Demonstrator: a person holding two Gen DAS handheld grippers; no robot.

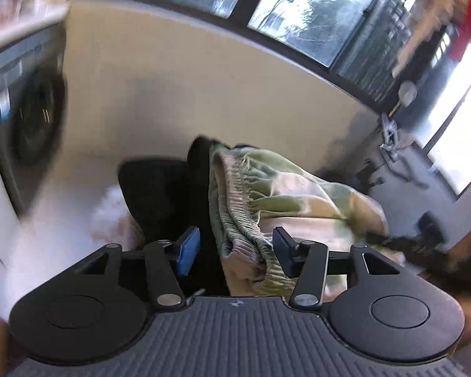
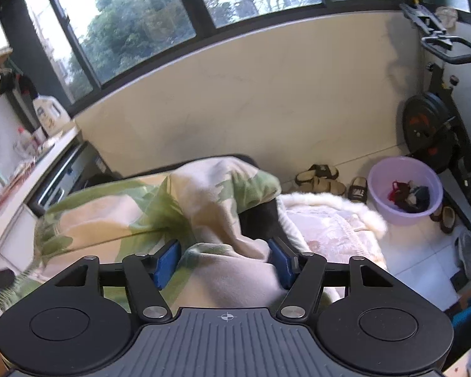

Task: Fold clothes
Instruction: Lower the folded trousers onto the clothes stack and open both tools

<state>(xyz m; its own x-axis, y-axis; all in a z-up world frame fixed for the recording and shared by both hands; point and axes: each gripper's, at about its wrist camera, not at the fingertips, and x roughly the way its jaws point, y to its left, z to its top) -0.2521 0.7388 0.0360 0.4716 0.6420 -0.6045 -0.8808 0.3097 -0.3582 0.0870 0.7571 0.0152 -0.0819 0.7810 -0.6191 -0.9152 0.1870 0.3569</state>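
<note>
Green-and-cream garment (image 2: 204, 207) lies loose between both grippers' parted fingers (image 2: 165, 262).

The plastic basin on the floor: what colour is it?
Pale purple basin, clearest in the right wrist view.

Purple basin (image 2: 405, 188) beside slippers (image 2: 322, 177), perhaps an exercise bike (image 2: 433, 132).

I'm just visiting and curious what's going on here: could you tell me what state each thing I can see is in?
Left gripper: open, gathered waistband between its fingers, not pinched.
Right gripper: open, cloth bunched between its fingers.
Green and cream garment: crumpled, not yet folded.
Purple basin: upright on the floor, small clothes inside.
Washing machine: door shut.
Sandals: on the floor by the wall.
</note>
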